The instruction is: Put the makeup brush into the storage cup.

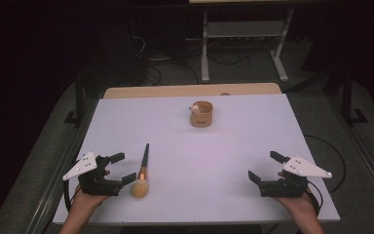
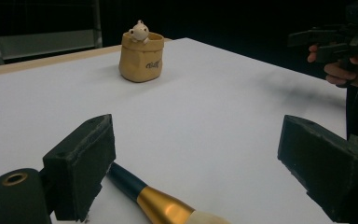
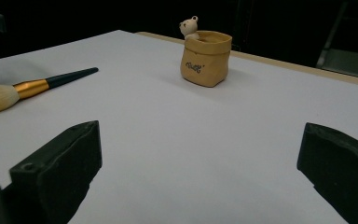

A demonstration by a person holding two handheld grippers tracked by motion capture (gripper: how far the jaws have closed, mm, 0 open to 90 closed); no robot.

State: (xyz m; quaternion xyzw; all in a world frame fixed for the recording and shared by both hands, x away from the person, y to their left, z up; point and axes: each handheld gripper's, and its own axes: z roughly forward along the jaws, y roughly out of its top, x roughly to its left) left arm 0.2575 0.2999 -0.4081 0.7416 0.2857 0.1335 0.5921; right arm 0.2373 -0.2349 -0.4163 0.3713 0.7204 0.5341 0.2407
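Dark script lettering on the front of the tan pot [image 1: 201,115], too small and blurred to read; legible as a short word only, seen in both gripper views. No other writing legible anywhere.

At far left, left gripper [image 1: 120,169] near the table's near left corner, cradled from below in a hand [image 1: 88,197], forearm entering from the bottom edge. Grey three-cornered plate on top, tilted up and outward to the left. Jaws pointing right and slightly forward, spread wide, nothing between the pads. Released, gripping nothing.

Just right of it, makeup brush [image 1: 142,171] lying flat on the white table [image 1: 233,151], apart from the jaws though close by the nearer one. Pale round bristle head toward the person, gold ferrule next, dark handle pointing away toward the far side. In the left gripper view, brush [image 2: 154,198] lying low between the two jaws, passing beside the left-hand one, not pinched.

Farther back, near the middle of the table, the pot standing upright, a small bear figure [image 1: 194,108] peeking over its left rim.

At right, right gripper [image 1: 265,166] near the near right corner, held from below by the other hand [image 1: 299,202], plate tilted outward to the right. Jaws pointing left and forward, wide apart, empty, well apart from brush and pot.
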